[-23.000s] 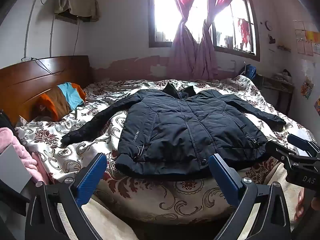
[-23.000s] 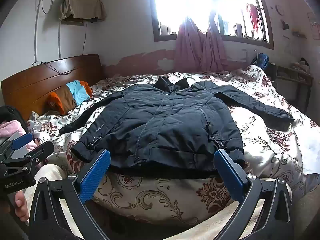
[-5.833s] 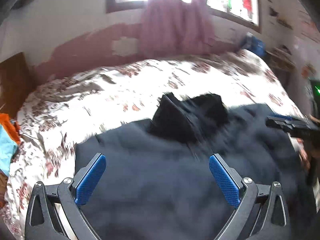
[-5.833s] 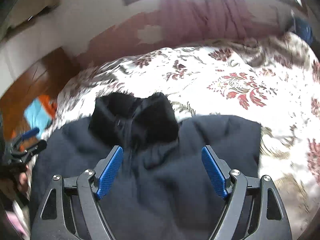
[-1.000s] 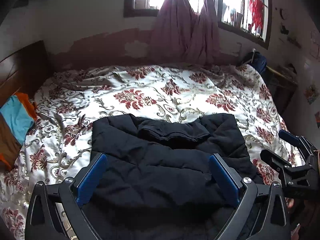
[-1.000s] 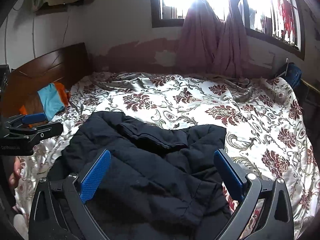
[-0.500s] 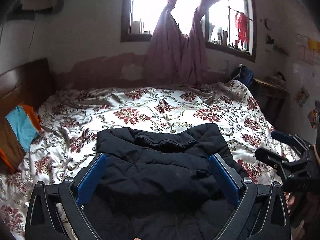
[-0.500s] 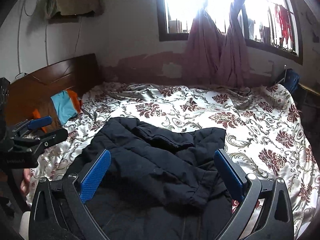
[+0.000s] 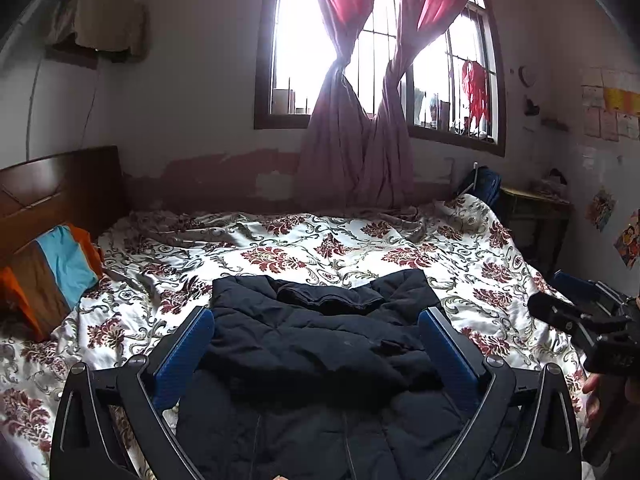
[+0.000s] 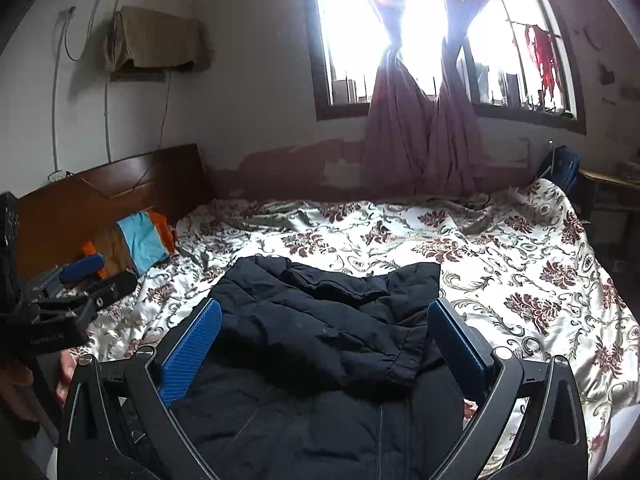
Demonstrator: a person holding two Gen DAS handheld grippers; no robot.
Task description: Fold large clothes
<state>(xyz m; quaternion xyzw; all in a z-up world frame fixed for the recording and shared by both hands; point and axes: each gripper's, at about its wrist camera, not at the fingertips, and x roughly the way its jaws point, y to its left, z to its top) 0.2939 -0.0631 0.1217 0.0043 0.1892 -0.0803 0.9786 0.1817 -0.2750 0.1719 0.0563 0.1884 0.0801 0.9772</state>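
A dark navy padded jacket [image 9: 316, 344] lies folded into a compact bundle near the front edge of the bed, its sleeves tucked in and its upper part doubled over. In the right wrist view the same jacket [image 10: 320, 340] shows a cuffed edge lying on top. My left gripper [image 9: 316, 340] hovers open above the jacket's near end, holding nothing. My right gripper [image 10: 324, 332] is open too, over the same bundle. Each gripper shows in the other's view: the right gripper [image 9: 592, 324] at the right edge, the left gripper [image 10: 68, 304] at the left edge.
The floral bedspread [image 9: 360, 248] covers the bed. An orange, brown and blue pillow [image 9: 52, 272] leans on the wooden headboard [image 9: 56, 188] at left. Tied pink curtains [image 9: 360, 152] hang at the far window. A small table [image 9: 532, 208] stands at the right wall.
Both grippers have drawn back and tilted up from the folded jacket, so more of the room and window shows. The jacket has not moved.
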